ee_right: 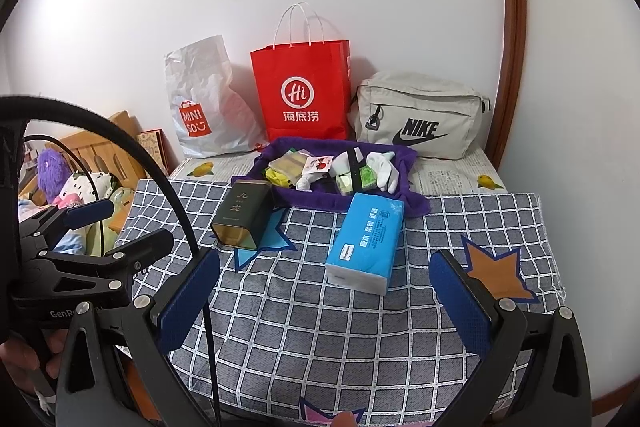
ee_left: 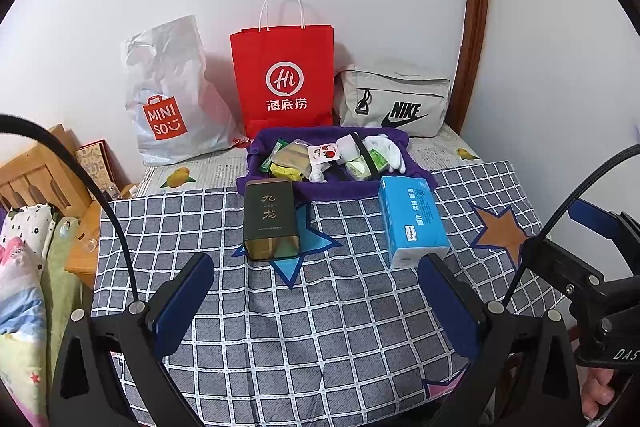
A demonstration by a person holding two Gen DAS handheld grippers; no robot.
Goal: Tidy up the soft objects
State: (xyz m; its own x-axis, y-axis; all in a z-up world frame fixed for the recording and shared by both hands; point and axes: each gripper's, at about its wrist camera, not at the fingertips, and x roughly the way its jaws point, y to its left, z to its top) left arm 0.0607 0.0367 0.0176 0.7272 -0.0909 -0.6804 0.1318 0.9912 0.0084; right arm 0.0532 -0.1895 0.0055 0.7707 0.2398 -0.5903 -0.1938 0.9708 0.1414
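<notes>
Tissue pack (ee_left: pixel 414 221) lies untouched; both tongs apparently empty.

A home bedroom; wooden headboard (ee_right: pixel 100 151), plush toys (ee_right: pixel 52 173), shopping bags (ee_left: pixel 282 79)

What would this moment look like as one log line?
stage: start | left gripper: open, empty | right gripper: open, empty | tissue pack, tin: on checked cloth

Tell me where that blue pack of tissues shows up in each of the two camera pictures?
Left wrist view: the blue tissue pack lies right of centre on the checked cloth.
Right wrist view: the pack lies near centre, angled.
Shared landmark: the red paper bag against the wall, behind the pack.
</notes>
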